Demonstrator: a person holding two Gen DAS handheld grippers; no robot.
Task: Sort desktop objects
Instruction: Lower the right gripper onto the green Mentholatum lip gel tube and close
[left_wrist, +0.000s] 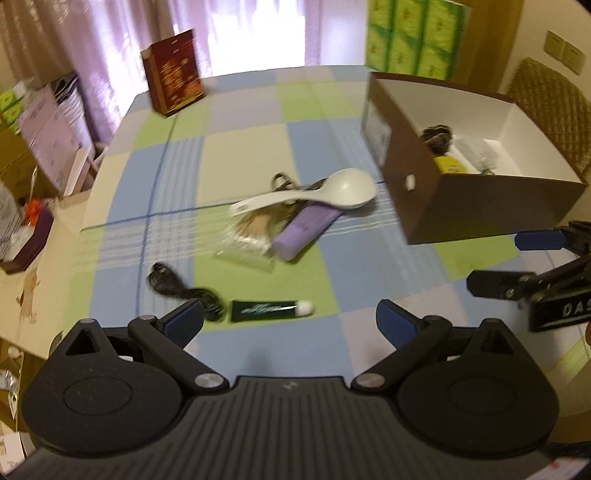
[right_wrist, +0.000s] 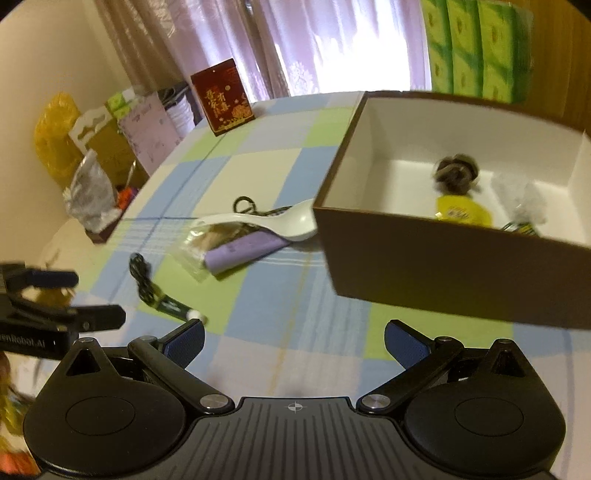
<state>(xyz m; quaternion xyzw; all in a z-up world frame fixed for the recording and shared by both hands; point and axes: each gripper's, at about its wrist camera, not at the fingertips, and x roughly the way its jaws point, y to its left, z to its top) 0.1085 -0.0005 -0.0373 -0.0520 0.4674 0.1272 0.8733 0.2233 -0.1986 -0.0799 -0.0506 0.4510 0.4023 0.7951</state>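
The brown cardboard box (right_wrist: 443, 266), white inside, stands toward the right edge of the desk and holds a dark hair tie (right_wrist: 456, 171), a yellow packet (right_wrist: 463, 214) and a clear bag (right_wrist: 517, 195). Near the desk's middle a white rice spoon (left_wrist: 332, 192) lies over a purple tube (left_wrist: 306, 230), a bag of wooden sticks (left_wrist: 251, 229) and scissors (left_wrist: 282, 181). Nearer the front edge lie a black cable (left_wrist: 177, 286) and, just beside it, a dark green tube (left_wrist: 269, 309). The left gripper (left_wrist: 290, 319) and the right gripper (right_wrist: 293, 339) both hover over the checked tablecloth (left_wrist: 240, 155), jaws spread wide and empty. A dark red box (right_wrist: 223, 98) stands at the far left corner.
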